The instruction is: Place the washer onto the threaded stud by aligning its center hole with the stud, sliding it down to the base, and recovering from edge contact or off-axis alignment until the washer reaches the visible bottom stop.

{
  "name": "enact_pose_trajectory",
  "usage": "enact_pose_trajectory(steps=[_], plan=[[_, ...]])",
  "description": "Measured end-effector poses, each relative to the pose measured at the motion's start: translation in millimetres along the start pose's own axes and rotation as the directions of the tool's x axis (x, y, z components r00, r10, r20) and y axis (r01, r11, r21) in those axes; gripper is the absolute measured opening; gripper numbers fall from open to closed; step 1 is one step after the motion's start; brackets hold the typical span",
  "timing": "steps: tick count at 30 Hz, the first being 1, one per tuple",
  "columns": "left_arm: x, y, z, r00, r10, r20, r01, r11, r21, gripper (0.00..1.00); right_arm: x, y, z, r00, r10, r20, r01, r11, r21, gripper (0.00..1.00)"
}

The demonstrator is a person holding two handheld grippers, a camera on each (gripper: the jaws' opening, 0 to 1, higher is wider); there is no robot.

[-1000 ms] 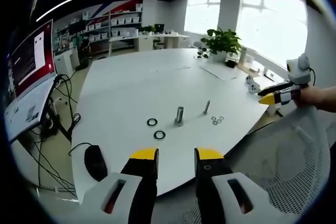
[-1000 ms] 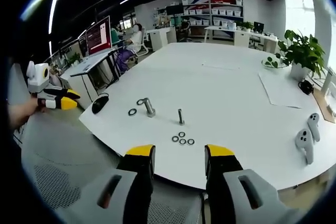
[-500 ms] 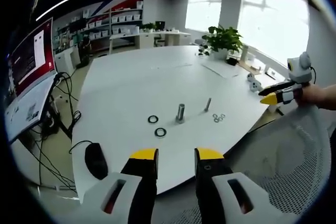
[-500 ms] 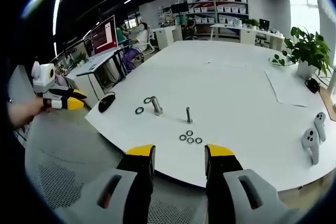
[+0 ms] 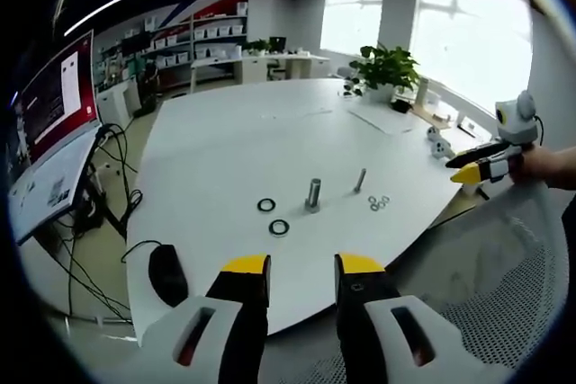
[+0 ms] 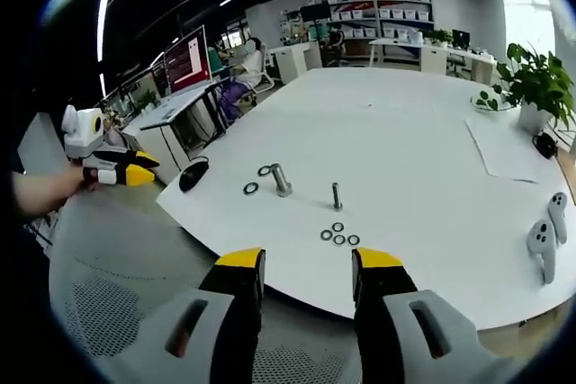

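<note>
On the white table (image 6: 423, 132), we are at the approach step: both grippers, left gripper (image 5: 302, 269) and right gripper (image 6: 307, 263), spread and empty. Next, we reach toward 12 o'clock for a small washer (image 6: 337, 227) beside the thin stud (image 6: 337, 195).

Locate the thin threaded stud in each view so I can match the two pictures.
Left gripper view: thin threaded stud stands right of centre, right of the thicker stud.
Right gripper view: it stands near centre, right of the thicker stud.
Shared landmark: small washer cluster beside it.
</note>
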State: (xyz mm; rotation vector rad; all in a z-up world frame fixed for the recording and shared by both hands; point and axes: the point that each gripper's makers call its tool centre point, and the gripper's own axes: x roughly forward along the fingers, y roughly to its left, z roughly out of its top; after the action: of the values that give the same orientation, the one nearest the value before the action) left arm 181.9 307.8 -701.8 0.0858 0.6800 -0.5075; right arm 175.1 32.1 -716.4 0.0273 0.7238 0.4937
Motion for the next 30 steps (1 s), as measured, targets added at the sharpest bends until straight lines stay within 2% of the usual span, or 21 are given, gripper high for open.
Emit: enact_pose_trajectory(steps=[9,16,20,30], plan=[[0.5,0.0,-3.6,1.000,0.006,-0.019,-0.006,1.000,0.005,0.27,1.1,5.3,0.2,1.000,0.031,0.003,-0.031,1.000,-0.005,0.41],[1.2,-1.5,-3.6,1.000,-0.010,-0.017,0.011,1.000,0.007,0.27,1.4,4.1,-1.8,1.000,0.020,-0.012,-0.020,1.000,-0.008,0.41],[3.9,-2.9,-8.7,0.999,-0.017,-0.049,0.017,1.000,0.014,0.27,1.9,1.4,-0.4,1.000,0.013,-0.012,-0.013,1.000,0.006,0.41],[3.8,-3.1,-8.6,0.999,-0.025,-0.045,0.025,1.000,0.007,0.28,1.6,-2.6,-0.2,0.999,0.017,-0.032,-0.016,1.000,0.020,0.42]])
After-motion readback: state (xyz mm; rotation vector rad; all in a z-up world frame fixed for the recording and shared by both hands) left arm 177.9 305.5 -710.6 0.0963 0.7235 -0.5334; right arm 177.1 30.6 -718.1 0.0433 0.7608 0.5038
